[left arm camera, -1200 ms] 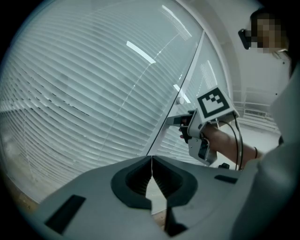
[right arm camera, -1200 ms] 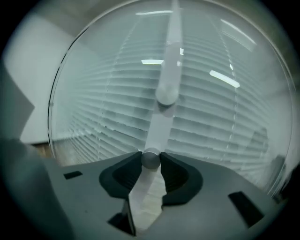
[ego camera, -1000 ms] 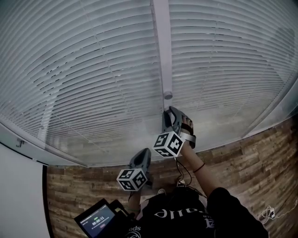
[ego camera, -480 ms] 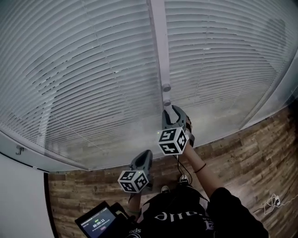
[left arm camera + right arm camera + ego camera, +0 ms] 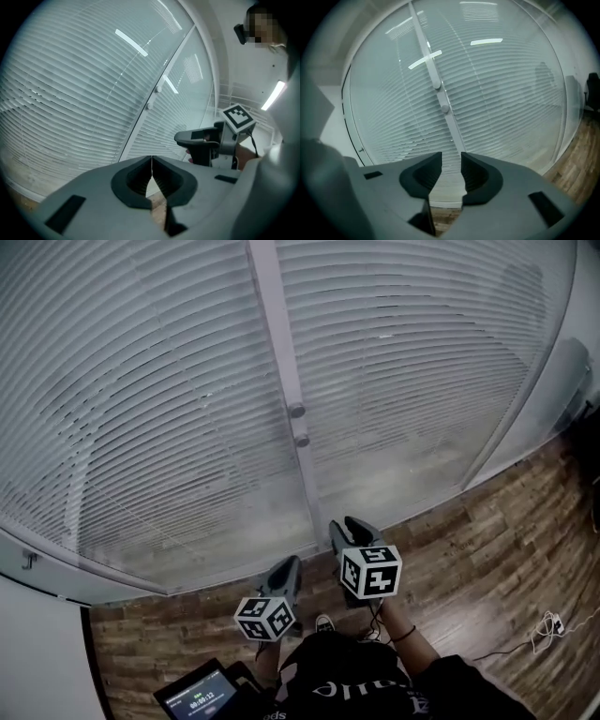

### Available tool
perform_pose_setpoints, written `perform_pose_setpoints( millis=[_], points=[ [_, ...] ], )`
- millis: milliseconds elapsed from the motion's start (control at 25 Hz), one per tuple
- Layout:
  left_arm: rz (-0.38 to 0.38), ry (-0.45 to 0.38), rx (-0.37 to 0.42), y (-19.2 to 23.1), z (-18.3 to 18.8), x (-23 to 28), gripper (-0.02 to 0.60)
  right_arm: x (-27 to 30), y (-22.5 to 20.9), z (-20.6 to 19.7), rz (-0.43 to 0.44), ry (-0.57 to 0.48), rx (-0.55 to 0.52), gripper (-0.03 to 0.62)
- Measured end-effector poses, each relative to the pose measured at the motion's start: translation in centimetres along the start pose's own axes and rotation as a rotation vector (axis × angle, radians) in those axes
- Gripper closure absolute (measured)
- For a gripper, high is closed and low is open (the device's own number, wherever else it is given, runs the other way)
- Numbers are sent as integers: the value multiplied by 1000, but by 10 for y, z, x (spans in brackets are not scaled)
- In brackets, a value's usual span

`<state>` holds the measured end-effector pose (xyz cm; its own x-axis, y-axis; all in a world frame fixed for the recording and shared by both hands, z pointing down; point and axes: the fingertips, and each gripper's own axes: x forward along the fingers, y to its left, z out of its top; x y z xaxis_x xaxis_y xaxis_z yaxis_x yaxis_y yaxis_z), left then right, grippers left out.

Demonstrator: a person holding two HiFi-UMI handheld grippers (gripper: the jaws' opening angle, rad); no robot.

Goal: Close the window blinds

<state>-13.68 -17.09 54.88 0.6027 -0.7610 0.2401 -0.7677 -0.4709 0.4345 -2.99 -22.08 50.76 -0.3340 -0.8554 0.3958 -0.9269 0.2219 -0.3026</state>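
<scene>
Pale window blinds (image 5: 141, 381) span a glazed wall, split by a white frame post (image 5: 277, 381). A brown wood-plank floor (image 5: 487, 559) runs along its foot; a white wall (image 5: 37, 652) meets its left end. Strip-light reflections (image 5: 486, 42) streak the glass.

Left gripper (image 5: 289, 564) and right gripper (image 5: 346, 525) hover over wood floor (image 5: 487, 559), apart from the blinds (image 5: 169, 381).

Head view looks steeply down; both gripper views face the same blinds (image 5: 422, 381) and two knobs (image 5: 297, 411)
</scene>
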Motion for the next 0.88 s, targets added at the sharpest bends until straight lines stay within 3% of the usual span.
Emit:
perform_pose_setpoints(
  millis=[280,600,880],
  points=[
    [10,-17,13,-80,-27,-7,577,-87,-45,-56,52,82,87,456],
    [94,-72,9,-181,-75,-58,577,-205,-61,-87,141,92,-99,474],
    [130,-72,49,-236,-108,-111,577,-269,-56,-125,199,101,-26,509]
  ],
)
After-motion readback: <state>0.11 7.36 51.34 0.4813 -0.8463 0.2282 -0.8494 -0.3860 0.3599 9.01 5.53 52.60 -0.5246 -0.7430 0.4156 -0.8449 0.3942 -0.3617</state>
